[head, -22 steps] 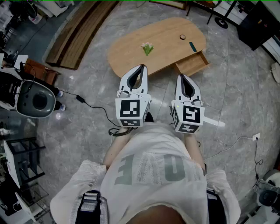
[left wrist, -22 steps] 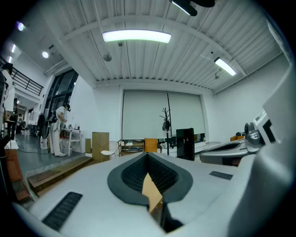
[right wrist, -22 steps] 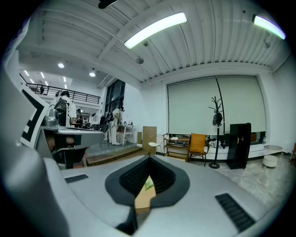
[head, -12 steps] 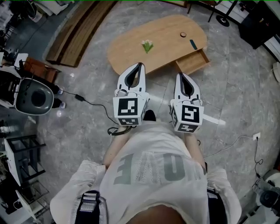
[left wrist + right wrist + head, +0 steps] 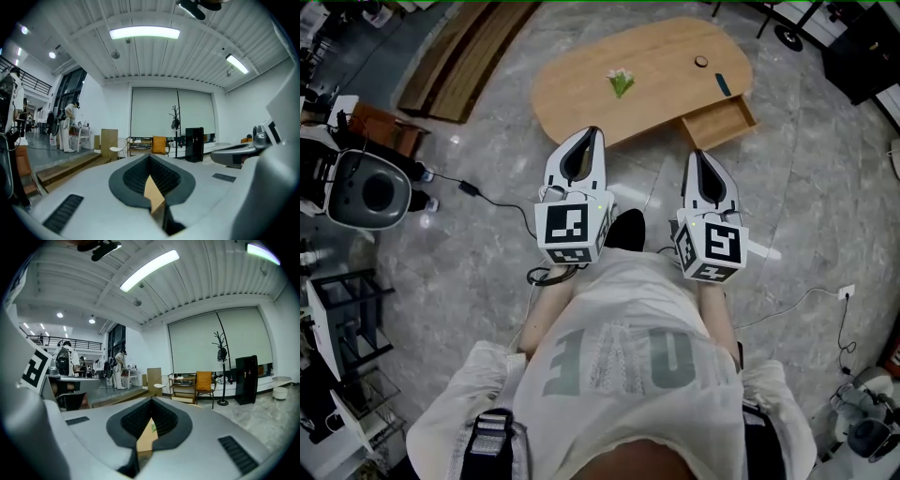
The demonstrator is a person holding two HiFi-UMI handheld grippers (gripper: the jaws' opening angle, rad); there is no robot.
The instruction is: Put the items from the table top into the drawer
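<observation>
White cloth of a shirt (image 5: pixel 628 356) nearest, filling the bottom of the head view. Just ahead of it, over grey stone floor (image 5: pixel 469 281), the left gripper (image 5: pixel 593 132) and the right gripper (image 5: pixel 697 154), side by side and apart, each with its marker cube toward the shirt. Left jaws pressed together at the tips and empty, with only a sliver of tabletop seen through the hollow behind the tips in the left gripper view. Right jaws likewise closed tip to tip, empty. Both pointing toward the table, neither touching it.

Beyond the tips, a low oval wooden table (image 5: pixel 581 94), its near edge close ahead of the left gripper. Ahead of the right gripper, an open drawer (image 5: pixel 722 120) pulled out of the table's near side.

On the tabletop, well past both grippers: a small green and white sprig (image 5: pixel 621 82) near the middle, a dark slim stick (image 5: pixel 722 84) by the edge above the drawer, and a small round wooden piece (image 5: pixel 702 62) just beyond that.
</observation>
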